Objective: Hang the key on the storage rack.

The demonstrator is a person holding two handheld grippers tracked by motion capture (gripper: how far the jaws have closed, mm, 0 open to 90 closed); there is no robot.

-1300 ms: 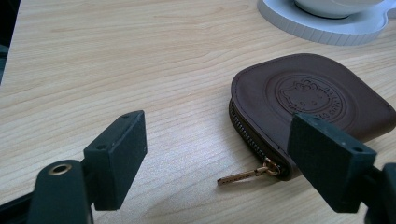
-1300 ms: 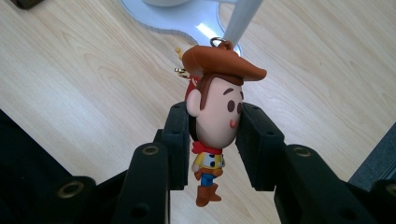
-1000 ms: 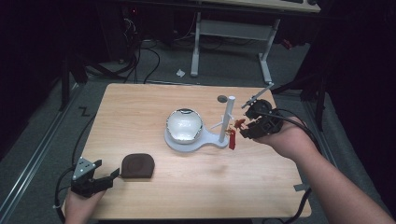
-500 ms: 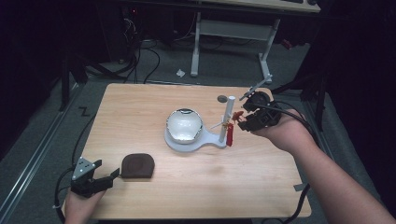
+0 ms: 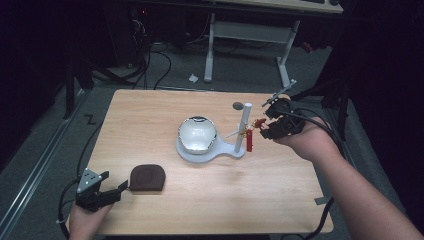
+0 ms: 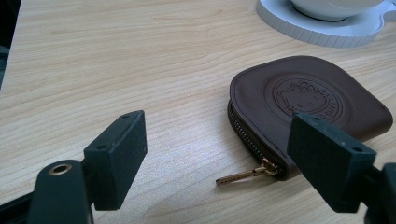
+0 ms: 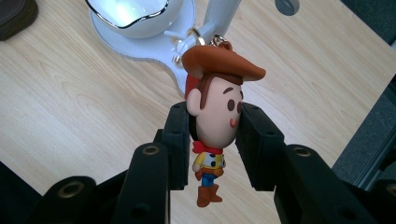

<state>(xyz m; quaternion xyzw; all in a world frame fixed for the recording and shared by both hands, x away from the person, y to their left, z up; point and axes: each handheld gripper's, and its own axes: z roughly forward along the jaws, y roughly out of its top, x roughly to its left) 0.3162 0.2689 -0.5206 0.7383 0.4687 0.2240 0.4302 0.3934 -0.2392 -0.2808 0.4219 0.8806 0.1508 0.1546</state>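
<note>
Wooden table (image 5: 150, 115); brown pouch (image 5: 146, 177) beside left gripper (image 5: 112, 192); white stand (image 5: 210, 150) centre.

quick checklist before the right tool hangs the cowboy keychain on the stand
1. Right tool clamped on cowboy keychain by its head: ok.
2. Keychain ring at the white post: close, whether hooked cannot tell.
3. White stand flat on the table, bowl seated: ok.
4. Left tool open, away from the stand: ok.
5. Brown coin pouch zipped, clear of the stand: ok.
</note>
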